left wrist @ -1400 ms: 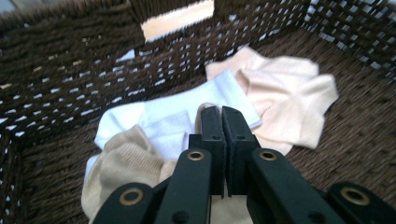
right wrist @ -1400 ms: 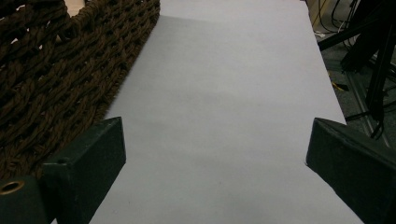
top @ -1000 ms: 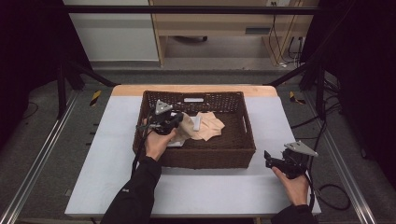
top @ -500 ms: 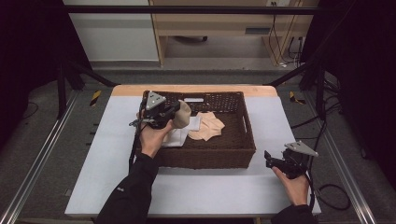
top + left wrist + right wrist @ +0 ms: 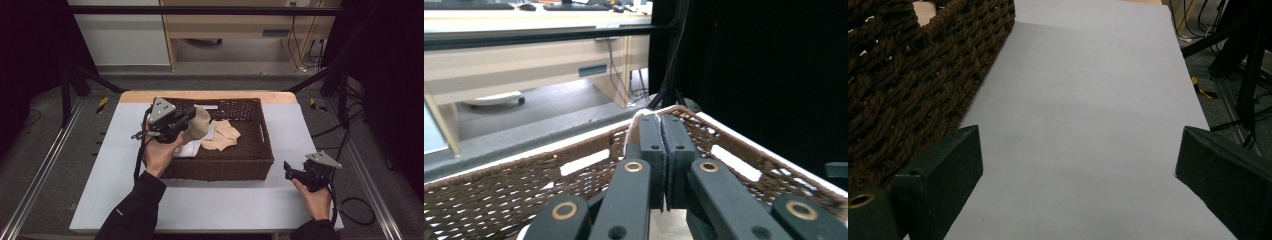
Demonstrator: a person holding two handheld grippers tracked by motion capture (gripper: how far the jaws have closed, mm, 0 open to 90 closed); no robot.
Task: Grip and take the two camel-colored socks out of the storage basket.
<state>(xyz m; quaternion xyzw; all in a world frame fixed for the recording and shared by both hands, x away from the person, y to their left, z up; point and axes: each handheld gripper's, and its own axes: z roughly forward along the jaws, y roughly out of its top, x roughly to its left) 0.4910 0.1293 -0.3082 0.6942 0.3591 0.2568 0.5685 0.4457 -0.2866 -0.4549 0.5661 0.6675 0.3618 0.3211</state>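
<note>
Your left gripper is clamped on a beige sock, hanging over the left end of the basket. It's soft & floppy, weighs nothing imo, so pinch near an edge/cuff. Right gripper, released, idles right of the basket on the counter.

A small beige cloth item — soft, bunched into a rounded lump — hangs lifted above the left part of the dark brown woven wicker basket, pinched at its upper edge.
</note>
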